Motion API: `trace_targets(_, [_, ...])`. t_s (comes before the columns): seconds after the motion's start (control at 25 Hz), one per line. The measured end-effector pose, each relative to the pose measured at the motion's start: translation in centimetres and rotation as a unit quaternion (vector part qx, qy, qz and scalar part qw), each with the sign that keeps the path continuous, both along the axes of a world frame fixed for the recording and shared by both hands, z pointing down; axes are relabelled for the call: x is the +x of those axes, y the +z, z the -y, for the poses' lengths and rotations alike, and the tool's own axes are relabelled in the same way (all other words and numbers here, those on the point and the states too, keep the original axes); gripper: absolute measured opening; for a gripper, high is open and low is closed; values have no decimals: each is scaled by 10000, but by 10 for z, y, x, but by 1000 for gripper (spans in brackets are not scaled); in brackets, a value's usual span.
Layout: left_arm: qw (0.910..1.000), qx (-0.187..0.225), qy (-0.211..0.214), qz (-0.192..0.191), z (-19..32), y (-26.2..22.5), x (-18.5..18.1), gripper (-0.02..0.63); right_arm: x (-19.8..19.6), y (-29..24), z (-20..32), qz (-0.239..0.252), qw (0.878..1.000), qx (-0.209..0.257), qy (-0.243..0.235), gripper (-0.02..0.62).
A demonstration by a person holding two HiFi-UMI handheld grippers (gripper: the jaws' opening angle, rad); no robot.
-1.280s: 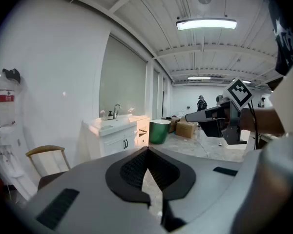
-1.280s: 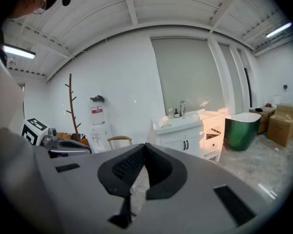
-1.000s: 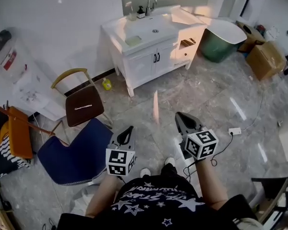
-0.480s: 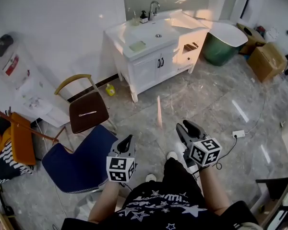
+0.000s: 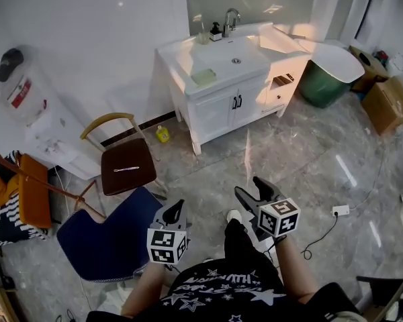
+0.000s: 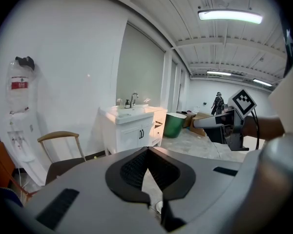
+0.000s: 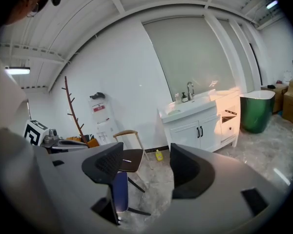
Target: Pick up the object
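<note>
I stand on a marble floor with both grippers held in front of me at waist height, away from any object. My left gripper point(image 5: 177, 208) point(image 6: 147, 152) is shut, its pads meeting with nothing between them. My right gripper point(image 5: 251, 188) point(image 7: 144, 162) has its jaws opening wide, with only floor showing in the gap. Small objects in view are a yellow bottle point(image 5: 162, 134) point(image 7: 158, 154) on the floor by the wall, a green pad point(image 5: 204, 77) on the vanity top, and a white stick-like item point(image 5: 126, 169) on a brown chair seat.
A white sink vanity point(image 5: 245, 106) stands ahead against the wall. The brown chair point(image 5: 138, 154) and a blue chair point(image 5: 101, 237) are at my left. A green tub point(image 5: 321, 86) and cardboard boxes point(image 5: 388, 102) are at the right. A power strip point(image 5: 340, 210) lies on the floor.
The right gripper's jaws have spread apart from shut. Both grippers now sit lower and closer to my body in the head view. The vanity has shifted right in the picture.
</note>
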State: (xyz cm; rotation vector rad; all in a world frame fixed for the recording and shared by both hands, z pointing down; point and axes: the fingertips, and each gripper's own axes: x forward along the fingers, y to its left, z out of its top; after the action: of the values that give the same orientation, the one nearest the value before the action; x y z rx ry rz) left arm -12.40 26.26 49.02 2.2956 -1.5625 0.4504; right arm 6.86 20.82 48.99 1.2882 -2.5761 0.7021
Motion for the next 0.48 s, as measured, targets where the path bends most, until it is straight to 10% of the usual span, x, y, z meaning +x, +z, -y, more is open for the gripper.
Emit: trace_targets(0.48, [9986,111,-488,190,179,-21,54,15,51,-9,191,160,9985,-19,-529,295])
